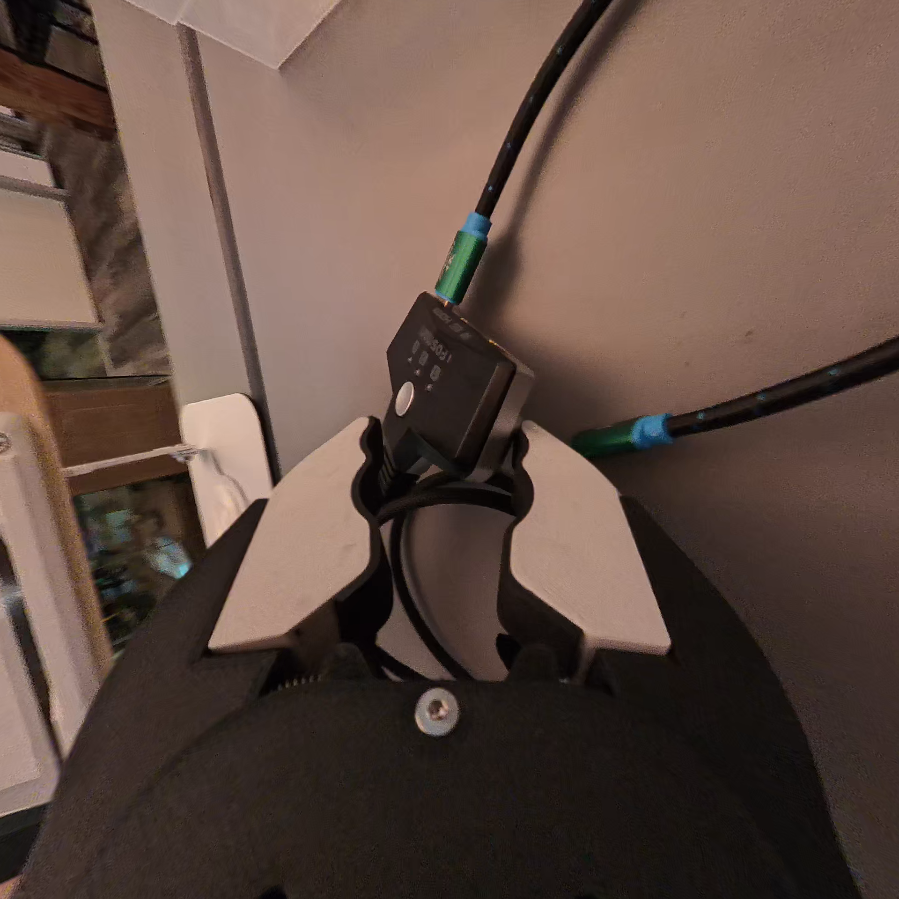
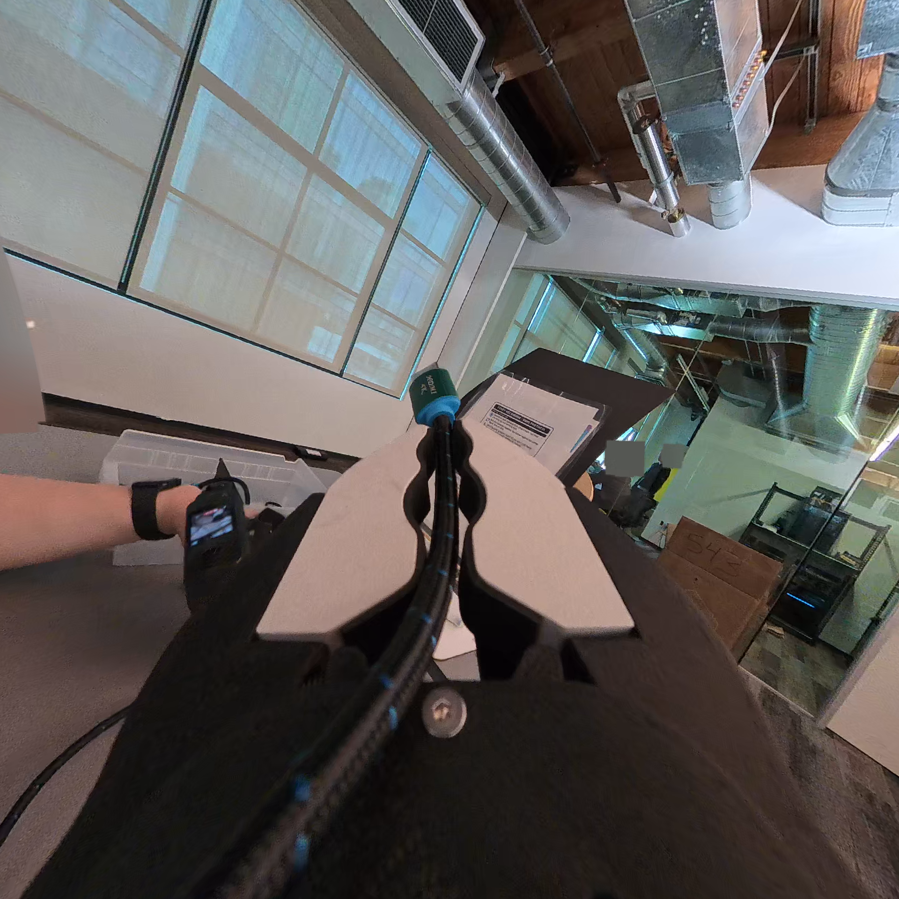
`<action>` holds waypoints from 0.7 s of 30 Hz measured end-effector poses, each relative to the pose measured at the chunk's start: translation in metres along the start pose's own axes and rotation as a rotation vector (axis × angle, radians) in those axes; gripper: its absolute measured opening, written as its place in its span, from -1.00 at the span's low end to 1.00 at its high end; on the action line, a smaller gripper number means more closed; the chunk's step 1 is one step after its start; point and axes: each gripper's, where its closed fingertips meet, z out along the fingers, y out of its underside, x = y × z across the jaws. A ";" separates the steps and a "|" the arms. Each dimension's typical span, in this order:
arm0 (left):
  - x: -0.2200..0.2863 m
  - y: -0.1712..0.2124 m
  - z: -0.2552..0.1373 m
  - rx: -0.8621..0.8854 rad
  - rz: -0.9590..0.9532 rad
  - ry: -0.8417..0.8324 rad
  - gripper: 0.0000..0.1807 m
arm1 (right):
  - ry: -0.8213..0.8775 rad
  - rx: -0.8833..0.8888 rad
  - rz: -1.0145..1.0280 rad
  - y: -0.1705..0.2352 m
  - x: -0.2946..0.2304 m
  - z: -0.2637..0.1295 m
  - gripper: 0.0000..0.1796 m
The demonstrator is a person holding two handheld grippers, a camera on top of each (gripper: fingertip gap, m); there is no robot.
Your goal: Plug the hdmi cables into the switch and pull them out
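Now your left gripper (image 1: 445, 450) is clenching the switch (image 1: 450, 384), one cable plugged at its far end; your right gripper (image 2: 440, 440) is grasping a cable (image 2: 438, 525), its green plug (image 2: 432, 391) pointing away from the switch

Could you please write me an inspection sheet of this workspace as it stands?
Surface: grey tabletop, bare around the work.
Job's things: black switch with one green-ended HDMI cable plugged into its far end; a second green plug lies loose to the right.
Clutter: clear bin at the table's back.
Grippers: left gripper shut on the switch; right gripper shut on a cable just behind its plug.
Cables: black braided with blue flecks.
Surroundings: windows, ceiling ducts, glass partition.
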 end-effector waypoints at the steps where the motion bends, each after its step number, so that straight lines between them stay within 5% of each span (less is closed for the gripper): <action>1: -0.002 0.000 0.003 -0.013 0.029 -0.028 -0.47 | -0.003 0.000 0.007 0.000 0.000 0.000 -0.91; 13: -0.043 0.000 0.003 -0.081 0.123 -0.329 -0.75 | -0.102 0.006 0.139 0.007 -0.005 0.001 -0.91; 21: -0.098 -0.013 -0.077 0.031 0.028 -0.610 -0.77 | -0.268 -0.023 0.295 0.026 -0.028 0.024 -0.92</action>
